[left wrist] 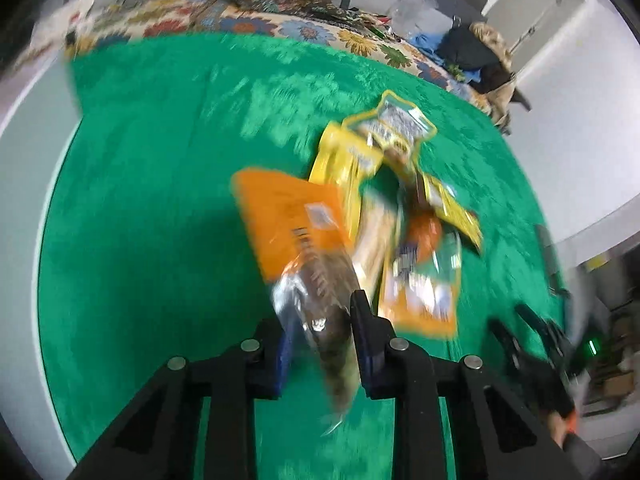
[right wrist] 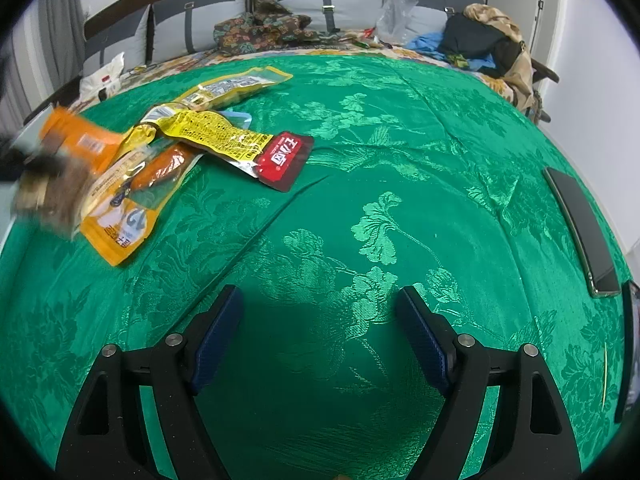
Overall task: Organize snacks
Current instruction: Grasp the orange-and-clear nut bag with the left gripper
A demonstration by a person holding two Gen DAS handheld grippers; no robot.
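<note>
My left gripper [left wrist: 320, 320] is shut on the clear lower end of an orange snack packet [left wrist: 296, 224] with brown contents, which hangs blurred above the green cloth [left wrist: 160, 200]. Behind it lies a loose pile of snacks: yellow packets [left wrist: 352, 160] and another orange packet [left wrist: 420, 292]. In the right wrist view the same pile spreads over the cloth's left side, with a long yellow packet [right wrist: 212, 128], a red packet [right wrist: 284, 160] and an orange packet [right wrist: 120, 220]. The held packet [right wrist: 76, 140] shows blurred at the far left. My right gripper [right wrist: 320, 312] stands open over bare cloth, nothing between its fingers.
The green patterned cloth [right wrist: 400, 160] covers a bed. A dark phone [right wrist: 580, 224] lies near its right edge. Cushions, a floral garment [right wrist: 260, 28], a plastic bag [right wrist: 394, 12] and heaped clothes [right wrist: 488, 40] line the far side. White walls stand to the right.
</note>
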